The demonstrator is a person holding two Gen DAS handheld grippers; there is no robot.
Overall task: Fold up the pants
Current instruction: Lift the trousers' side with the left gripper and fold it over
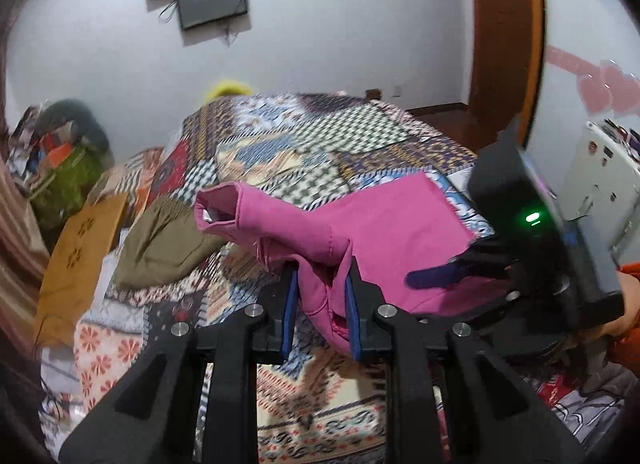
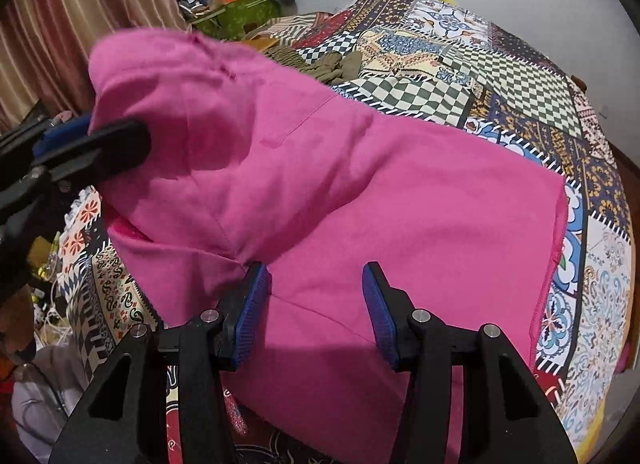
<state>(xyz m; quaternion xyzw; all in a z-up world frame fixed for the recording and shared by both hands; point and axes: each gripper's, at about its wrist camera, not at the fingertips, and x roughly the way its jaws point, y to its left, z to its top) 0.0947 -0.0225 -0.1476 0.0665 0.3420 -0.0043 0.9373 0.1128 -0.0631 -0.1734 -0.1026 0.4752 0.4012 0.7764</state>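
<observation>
Pink pants (image 1: 380,224) lie partly on the patchwork bedspread (image 1: 320,136), one end lifted off it. My left gripper (image 1: 320,268) is shut on a bunched fold of that pink fabric, and a tube-like leg end stands up above its fingers. In the right wrist view the same left gripper (image 2: 136,140) holds the raised fold at the left, with the rest of the pants (image 2: 400,204) sloping down to the bedspread (image 2: 520,84). My right gripper (image 2: 316,268) hovers over the flat part with its blue pads apart and nothing pinched. It shows as a dark finger (image 1: 436,276) at the right.
An olive garment (image 1: 160,248) lies crumpled on the bed beyond the pants, also seen as the olive garment (image 2: 328,64) from the right. A wooden board (image 1: 80,248) and a cluttered green bag (image 1: 68,180) stand left of the bed. A wooden door frame (image 1: 504,24) is at the right.
</observation>
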